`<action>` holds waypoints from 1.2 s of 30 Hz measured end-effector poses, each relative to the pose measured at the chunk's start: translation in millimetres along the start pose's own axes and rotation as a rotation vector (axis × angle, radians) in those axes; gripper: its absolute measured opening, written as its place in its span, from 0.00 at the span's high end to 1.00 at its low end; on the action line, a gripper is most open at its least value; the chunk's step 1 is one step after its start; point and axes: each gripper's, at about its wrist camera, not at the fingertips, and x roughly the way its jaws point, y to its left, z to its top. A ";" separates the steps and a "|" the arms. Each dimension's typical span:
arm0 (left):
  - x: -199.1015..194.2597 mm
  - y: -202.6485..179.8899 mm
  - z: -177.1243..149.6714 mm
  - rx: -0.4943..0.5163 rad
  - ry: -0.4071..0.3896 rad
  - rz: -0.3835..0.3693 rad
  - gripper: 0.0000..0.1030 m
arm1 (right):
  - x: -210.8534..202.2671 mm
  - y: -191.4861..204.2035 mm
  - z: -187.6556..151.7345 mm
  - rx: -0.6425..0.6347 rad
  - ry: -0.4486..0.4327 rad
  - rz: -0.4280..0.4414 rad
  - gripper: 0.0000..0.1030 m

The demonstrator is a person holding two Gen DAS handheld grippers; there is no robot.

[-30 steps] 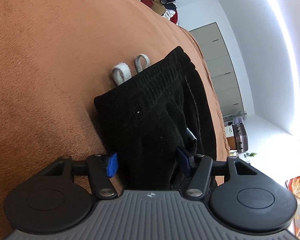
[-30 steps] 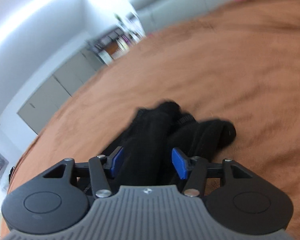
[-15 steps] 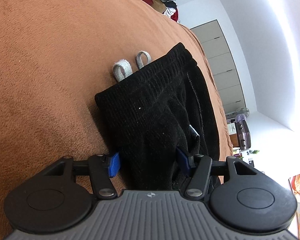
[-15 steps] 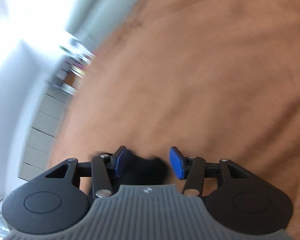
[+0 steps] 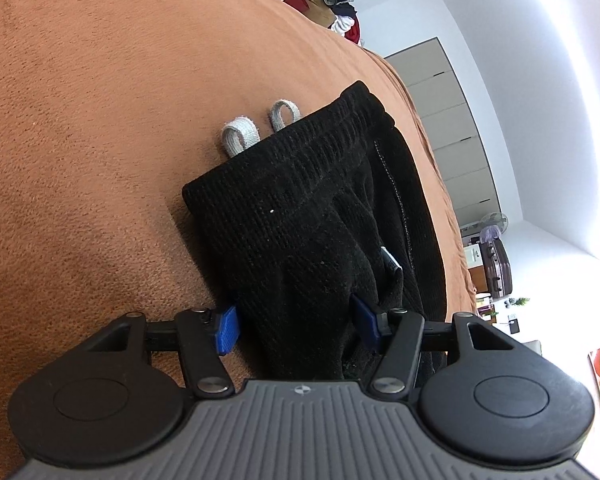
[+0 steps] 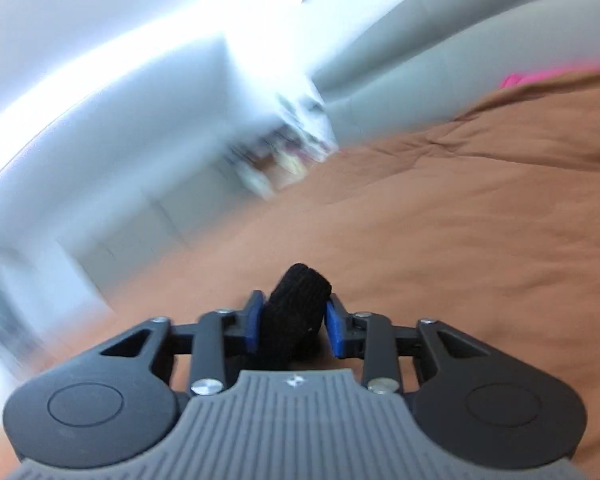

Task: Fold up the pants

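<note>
Black pants [image 5: 308, 208] lie folded lengthwise on the brown bed cover [image 5: 100, 120], waistband at the far end. Two white drawstring loops [image 5: 240, 136] stick out past the waistband. My left gripper [image 5: 296, 326] straddles the near part of the pants, jaws wide; the left pad sits at the fabric's edge and the right pad is sunk in folds. In the blurred right wrist view, my right gripper [image 6: 295, 326] is closing on a rolled bunch of black pants fabric [image 6: 300, 284], with both blue pads against it, above the cover [image 6: 480, 220].
A heap of clothes [image 5: 332, 4] lies beyond the bed's far edge. Grey wardrobe doors [image 5: 452, 132] line the wall on the right, with a dark suitcase [image 5: 498, 266] and a fan [image 5: 494, 222] near them. Something pink [image 6: 516, 78] lies at the cover's far edge.
The right gripper's jaws have narrowed onto a bunch of black fabric, and its view has swung up from the bed toward the walls. The left gripper has stayed over the pants.
</note>
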 end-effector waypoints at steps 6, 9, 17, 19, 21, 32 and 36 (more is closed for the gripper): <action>2.1 5.1 0.2 -0.012 0.001 -0.015 0.36 | -10.5 -18.8 -11.1 0.117 -0.048 -0.174 0.64; 2.9 6.2 0.6 -0.015 -0.001 -0.022 0.35 | 10.5 -4.3 -16.3 0.119 0.066 0.055 0.61; -0.2 0.8 0.9 -0.007 0.007 0.006 0.35 | 76.7 21.0 -38.8 0.251 0.263 0.042 0.97; -1.5 0.2 4.1 -0.006 0.005 0.005 0.35 | 54.7 36.3 -41.2 0.233 0.231 0.061 0.98; -0.9 0.5 5.2 -0.010 0.002 0.000 0.35 | 20.8 43.8 -25.9 0.236 0.074 0.161 0.98; 4.3 4.1 2.6 -0.010 0.012 -0.045 0.24 | 21.1 -13.0 -52.0 0.211 0.133 -0.028 0.85; 10.5 9.5 6.6 -0.075 0.001 -0.060 0.24 | -26.5 -25.9 -55.6 0.326 0.023 -0.022 0.32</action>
